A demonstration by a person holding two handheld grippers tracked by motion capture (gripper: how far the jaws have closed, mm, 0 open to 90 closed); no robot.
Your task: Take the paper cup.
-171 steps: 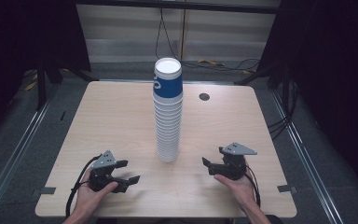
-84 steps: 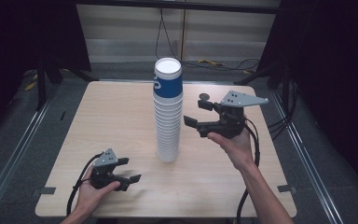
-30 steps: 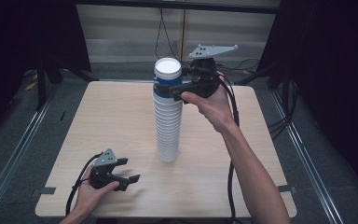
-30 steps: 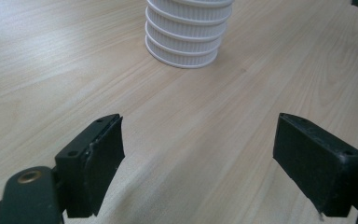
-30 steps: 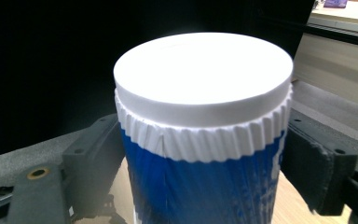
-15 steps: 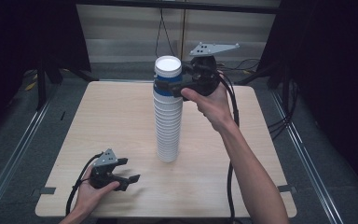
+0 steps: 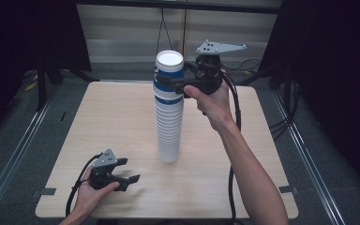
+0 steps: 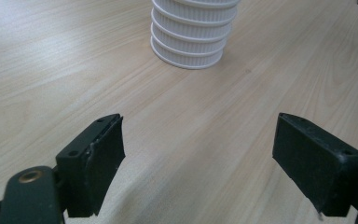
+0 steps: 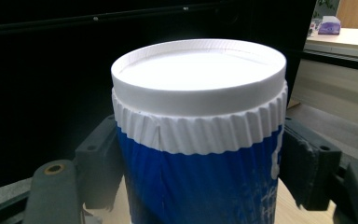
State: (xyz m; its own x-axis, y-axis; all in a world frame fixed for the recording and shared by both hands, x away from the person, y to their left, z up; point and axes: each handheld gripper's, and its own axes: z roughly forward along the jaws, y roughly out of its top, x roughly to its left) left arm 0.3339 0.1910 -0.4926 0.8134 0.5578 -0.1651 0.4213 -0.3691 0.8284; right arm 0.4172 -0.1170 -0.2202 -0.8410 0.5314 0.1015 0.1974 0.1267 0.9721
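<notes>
Your right hand-held gripper [image 7: 171, 83] has just been closing its jaws on the blue top cup [image 9: 200, 140]; the pads seem to press its sides. That cup crowns the white cup stack [image 7: 168, 126] at the table's [image 7: 122, 122] centre. At seven o'clock, your left hand-held gripper [image 7: 129, 174] rests wide open, holding nothing.

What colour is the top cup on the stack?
Blue with a white pleated band, top cup, clearest in the right gripper view.
</notes>
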